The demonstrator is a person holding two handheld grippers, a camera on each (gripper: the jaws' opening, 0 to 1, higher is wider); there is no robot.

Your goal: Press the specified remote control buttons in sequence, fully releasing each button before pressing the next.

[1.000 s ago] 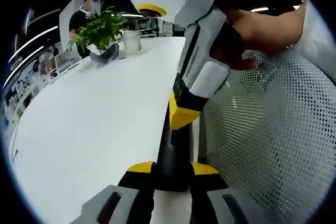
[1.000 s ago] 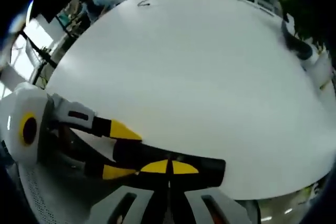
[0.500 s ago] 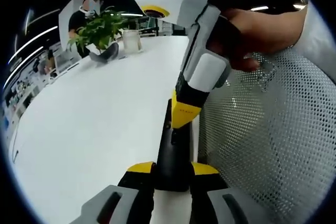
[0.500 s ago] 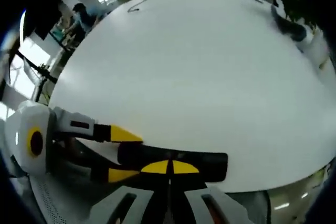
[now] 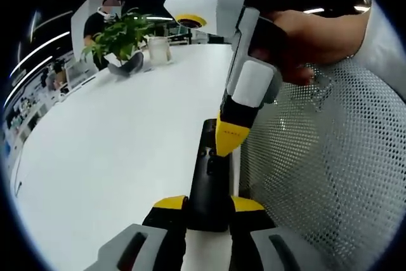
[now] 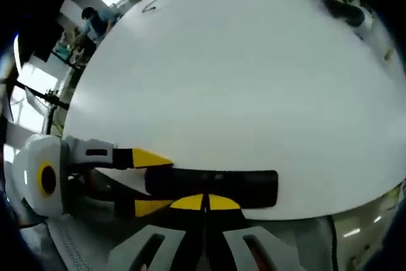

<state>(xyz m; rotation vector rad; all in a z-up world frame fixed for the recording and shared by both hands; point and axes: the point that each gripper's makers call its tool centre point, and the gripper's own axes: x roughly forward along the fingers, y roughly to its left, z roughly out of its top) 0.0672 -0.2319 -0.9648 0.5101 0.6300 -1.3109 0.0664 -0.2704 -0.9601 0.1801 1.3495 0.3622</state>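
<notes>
The left tool (image 5: 208, 206) clamps the near end of the black remote (image 5: 208, 176), holding it level over the white worktop's (image 5: 114, 150) edge so its buttons face up. The right tool (image 5: 229, 143), tips closed together into one point, rests on the remote's face, apparently to press a button.

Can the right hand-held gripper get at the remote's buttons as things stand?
Probably yes. The left hand-held gripper clamps the black remote at its near end, leaving its upper face bare, and the right hand-held gripper, jaws together, sits tip-down just over it with nothing between.
</notes>
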